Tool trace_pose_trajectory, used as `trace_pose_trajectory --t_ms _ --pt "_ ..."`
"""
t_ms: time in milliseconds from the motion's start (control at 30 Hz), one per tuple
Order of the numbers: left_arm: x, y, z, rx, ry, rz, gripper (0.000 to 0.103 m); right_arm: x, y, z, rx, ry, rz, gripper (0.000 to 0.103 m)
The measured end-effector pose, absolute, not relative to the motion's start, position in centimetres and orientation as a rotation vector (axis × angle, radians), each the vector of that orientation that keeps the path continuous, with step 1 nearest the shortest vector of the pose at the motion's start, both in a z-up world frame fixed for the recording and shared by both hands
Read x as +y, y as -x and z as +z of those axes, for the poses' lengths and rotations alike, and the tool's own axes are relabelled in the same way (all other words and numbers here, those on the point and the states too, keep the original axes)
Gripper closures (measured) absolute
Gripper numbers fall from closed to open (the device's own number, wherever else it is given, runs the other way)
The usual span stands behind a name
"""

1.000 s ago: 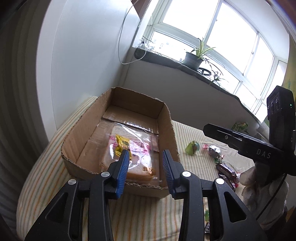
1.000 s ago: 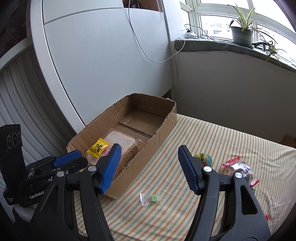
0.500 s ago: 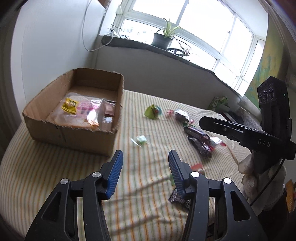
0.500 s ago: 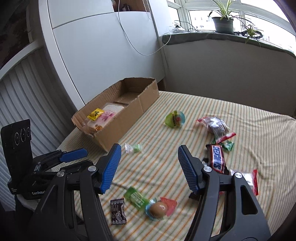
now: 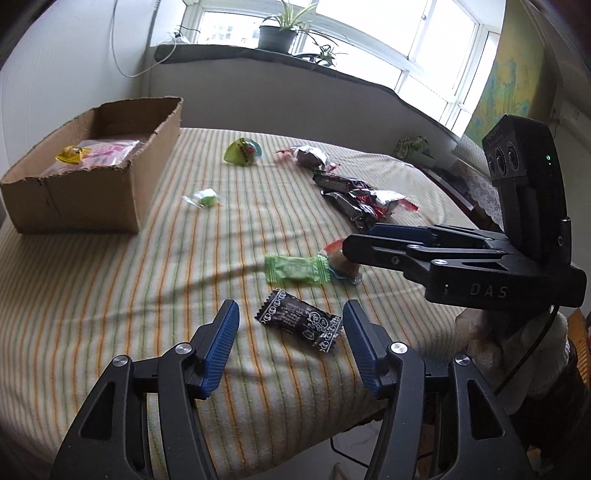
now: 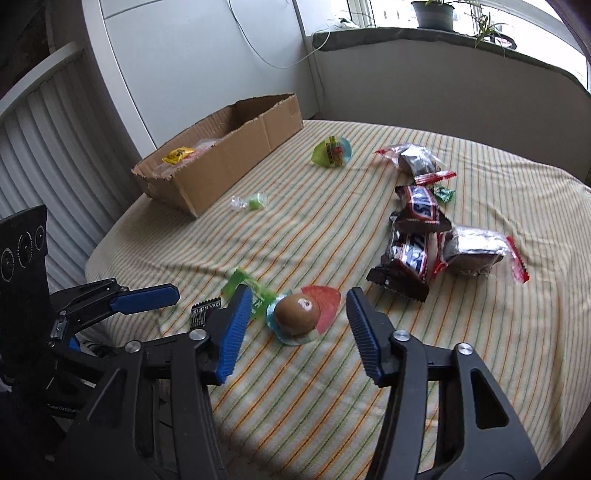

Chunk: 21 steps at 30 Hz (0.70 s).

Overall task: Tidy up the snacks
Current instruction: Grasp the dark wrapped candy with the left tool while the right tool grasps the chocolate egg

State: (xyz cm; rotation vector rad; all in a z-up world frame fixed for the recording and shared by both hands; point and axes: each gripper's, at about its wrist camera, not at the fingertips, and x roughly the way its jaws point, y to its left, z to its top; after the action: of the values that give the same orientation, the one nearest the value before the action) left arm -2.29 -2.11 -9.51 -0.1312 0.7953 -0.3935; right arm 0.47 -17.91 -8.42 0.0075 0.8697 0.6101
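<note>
My left gripper (image 5: 290,341) is open with a black wrapped candy (image 5: 300,320) lying on the striped cloth between its fingers. My right gripper (image 6: 295,323) is open around a brown egg-shaped sweet in a clear cup (image 6: 298,314). A green wrapped candy (image 5: 295,268) lies beside that cup. The cardboard box (image 5: 92,184) stands at the far left and holds a bread packet and a yellow sachet (image 5: 72,154). Snickers bars (image 6: 415,236), two foil-wrapped cakes (image 6: 474,251), a green jelly cup (image 6: 330,152) and a small green candy (image 6: 255,202) lie scattered on the cloth.
The cloth-covered table (image 5: 92,295) ends close below both grippers. A white wall and ribbed radiator (image 6: 48,147) stand at the left. A windowsill with a potted plant (image 5: 277,33) runs along the back. A green packet (image 5: 412,146) sits at the far right edge.
Both grippers have pulled back from the box toward the near table edge and come down low. The left now frames the black candy, the right frames the egg-shaped sweet.
</note>
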Motion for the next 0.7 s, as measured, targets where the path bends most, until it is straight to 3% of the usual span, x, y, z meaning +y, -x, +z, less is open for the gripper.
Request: trace_pose_trajectory --t_ms 233,567,700 --pt "-3.5 2.6 -10.4 0.776 0.033 -0.357 0.045 -17.1 -0.3 -9.4 0.885 0.030 0.603 0.052" --pt "-3.7 2.0 -10.7 0.755 0.002 -0.342 0.046 -16.0 -0.3 -9.6 0.874 0.089 0.573 0.069" --pt "-3.7 2.0 -10.8 0.744 -0.018 -0.321 0.056 -15.6 0.0 -9.7 0.862 0.121 0.564 0.069"
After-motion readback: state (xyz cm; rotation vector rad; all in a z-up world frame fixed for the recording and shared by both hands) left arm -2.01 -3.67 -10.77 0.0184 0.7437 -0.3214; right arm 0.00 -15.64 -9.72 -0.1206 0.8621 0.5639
